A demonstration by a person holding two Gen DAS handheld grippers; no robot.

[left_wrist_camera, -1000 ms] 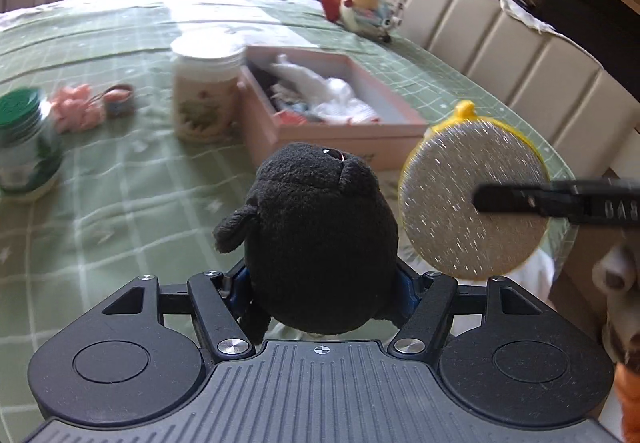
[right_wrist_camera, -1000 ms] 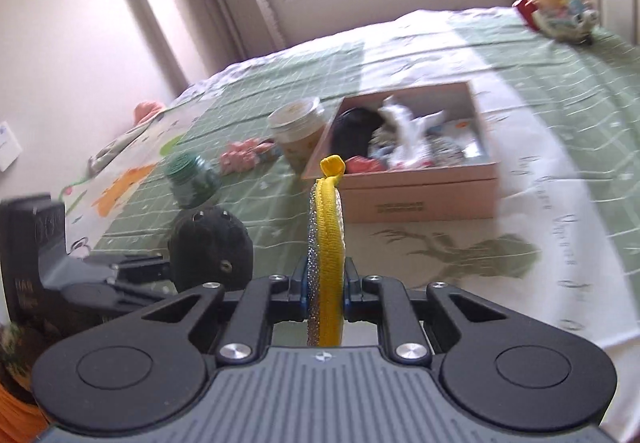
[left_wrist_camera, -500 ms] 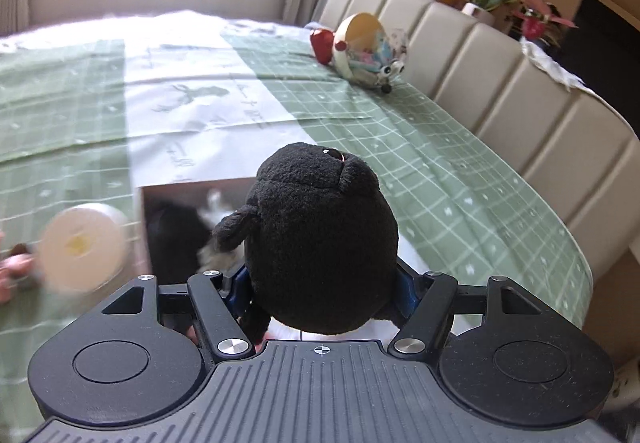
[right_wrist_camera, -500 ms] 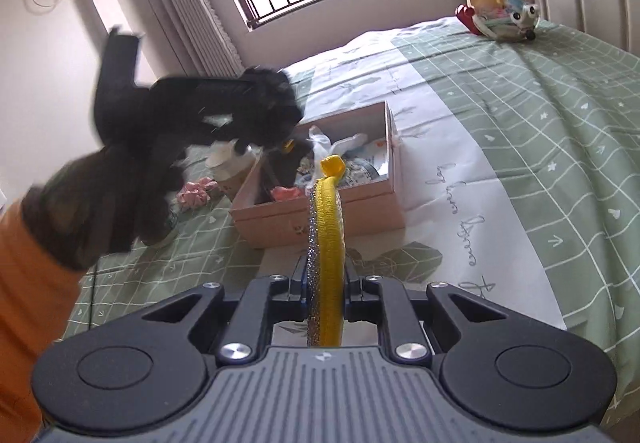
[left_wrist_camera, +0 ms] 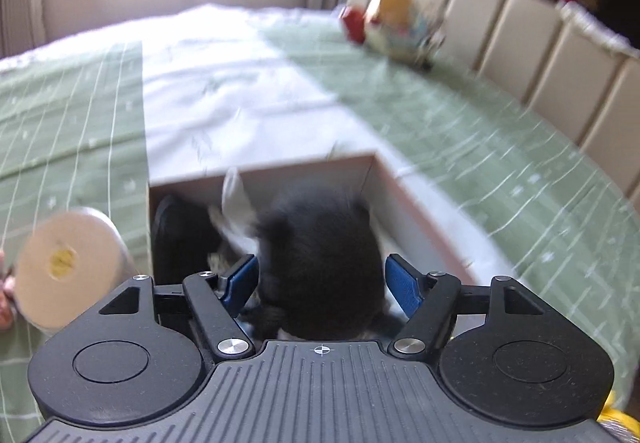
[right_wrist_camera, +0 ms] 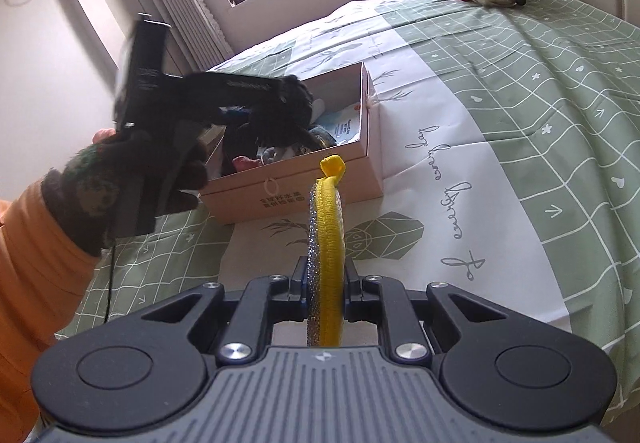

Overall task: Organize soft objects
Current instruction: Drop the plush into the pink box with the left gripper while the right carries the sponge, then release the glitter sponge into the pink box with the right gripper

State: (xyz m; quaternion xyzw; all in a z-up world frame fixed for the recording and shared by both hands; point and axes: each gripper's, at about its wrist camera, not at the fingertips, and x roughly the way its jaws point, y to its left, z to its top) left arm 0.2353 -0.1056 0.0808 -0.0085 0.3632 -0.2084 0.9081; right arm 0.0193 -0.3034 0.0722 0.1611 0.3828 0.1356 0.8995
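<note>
1. Your left gripper (left_wrist_camera: 322,279) has its jaws apart; the black plush toy (left_wrist_camera: 320,263) sits between them, over the open box (right_wrist_camera: 320,179).
2. Your right gripper (right_wrist_camera: 325,283) is clamped on the yellow scrub pad (right_wrist_camera: 326,255), held edge-up near the table's front edge, short of the box.
</note>
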